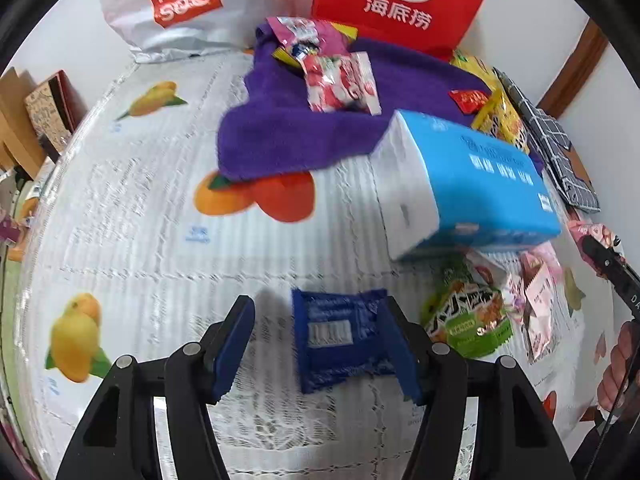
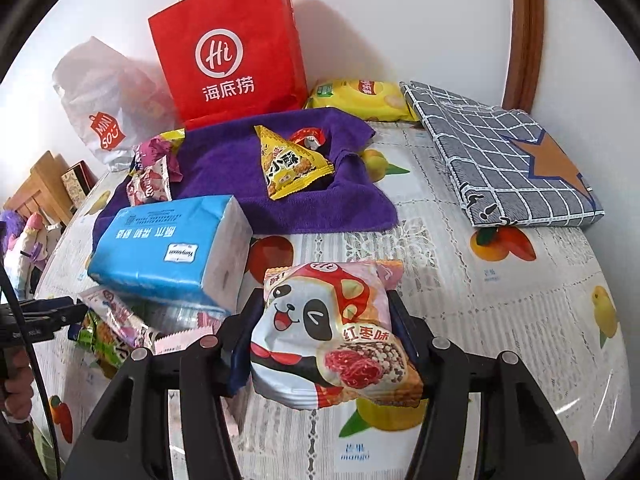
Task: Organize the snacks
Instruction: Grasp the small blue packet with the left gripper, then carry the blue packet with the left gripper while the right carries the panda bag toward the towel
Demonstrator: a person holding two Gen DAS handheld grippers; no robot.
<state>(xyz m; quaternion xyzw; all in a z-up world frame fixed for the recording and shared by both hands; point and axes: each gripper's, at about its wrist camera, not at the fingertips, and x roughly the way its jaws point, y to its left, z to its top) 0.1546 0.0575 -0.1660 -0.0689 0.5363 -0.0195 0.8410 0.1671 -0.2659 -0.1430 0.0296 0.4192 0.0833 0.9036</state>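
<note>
The left wrist view alone shows the blue packet (image 1: 340, 340) lying flat on the fruit-print tablecloth (image 1: 140, 220). The left gripper (image 1: 320, 344) points steeply down over it, fingers apart: the right finger (image 1: 400, 344) sits at the packet's right edge, while the left finger stands clear of it with bare cloth between. Whether the right finger actually touches the packet cannot be told. Just right of the packet lie a green packet (image 1: 468, 320) and a pink packet (image 1: 540, 300). At the far right edge of this view the right gripper's black body and the hand (image 1: 616, 364) holding it appear.

The right wrist view alone shows the panda packet (image 2: 328, 328), clamped upright between the 2 fingers of the right gripper (image 2: 324, 332) and held above the tablecloth, in front of the camera. This view also shows a yellow triangular packet (image 2: 288, 164) on the purple towel (image 2: 328, 208), a yellow bag (image 2: 360, 98) far behind it, and a checked cloth bag (image 2: 500, 152) to the far right.

Both views share the blue tissue pack (image 1: 472, 184), resting on the towel's near edge, a red-and-white packet (image 1: 340, 80) on the towel's left part, the red paper bag (image 1: 400, 0) and the white plastic bag (image 1: 180, 4) against the wall.
</note>
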